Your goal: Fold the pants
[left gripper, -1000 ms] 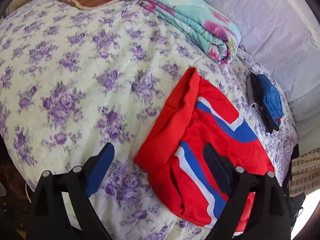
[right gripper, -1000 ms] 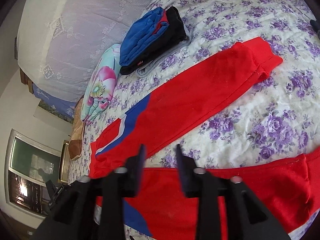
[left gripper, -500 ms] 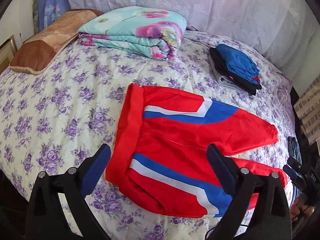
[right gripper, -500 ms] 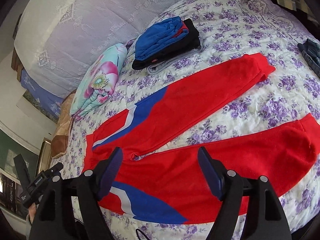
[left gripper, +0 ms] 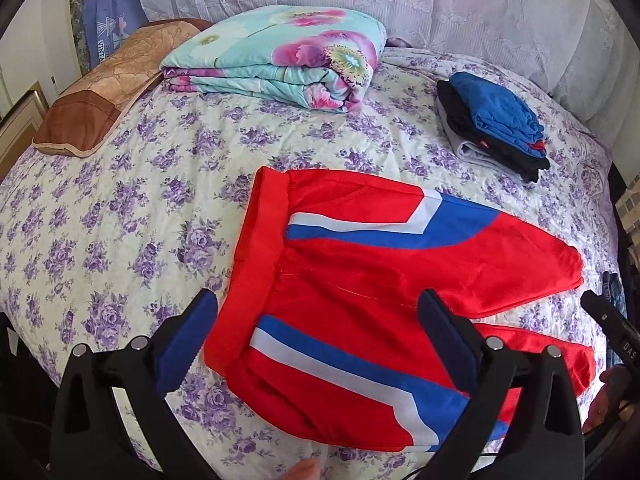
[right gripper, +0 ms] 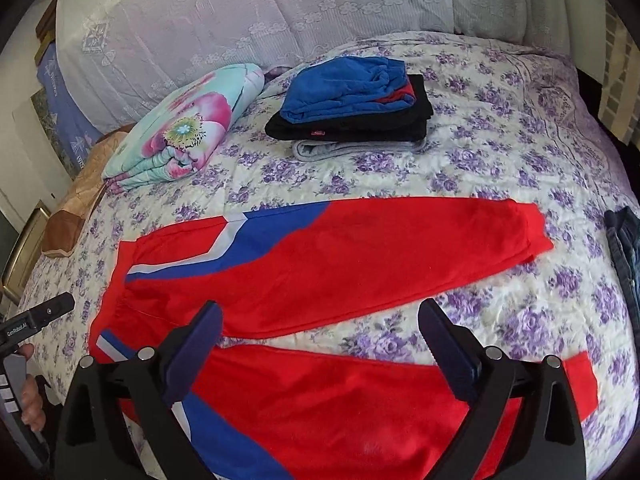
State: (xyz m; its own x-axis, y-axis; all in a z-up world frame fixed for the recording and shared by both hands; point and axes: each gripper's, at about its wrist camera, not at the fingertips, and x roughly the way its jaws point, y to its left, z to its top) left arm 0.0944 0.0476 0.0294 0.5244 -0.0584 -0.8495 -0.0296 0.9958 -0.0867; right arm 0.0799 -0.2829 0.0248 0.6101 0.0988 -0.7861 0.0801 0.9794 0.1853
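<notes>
The red pants (left gripper: 360, 280) with blue and white stripes lie spread flat on the bed (left gripper: 120, 220), which is covered with a sheet printed in purple flowers. Their waistband points toward the brown pillow (left gripper: 108, 88) at the head end, and the two legs run apart from each other toward the other side, with a strip of sheet showing between them. The left tool (left gripper: 316, 340) hovers above the waist end of the pants; its jaws are spreading and already stand wide, with nothing clamped between them. The right tool (right gripper: 320, 344) hangs over the gap between the legs, above the nearer leg; its jaws too are spreading, wide apart and gripping nothing. Neither tool can be seen touching the cloth. Behind the pants, near the white lace-covered headboard side, rests a folded flowered quilt (left gripper: 280, 56) in pale green and pink. Beside it sits a stack of folded clothes (right gripper: 352, 104): blue on top, black under it, grey at the bottom. At the right edge of the right wrist view lies a dark garment (right gripper: 624, 256), only partly seen.
</notes>
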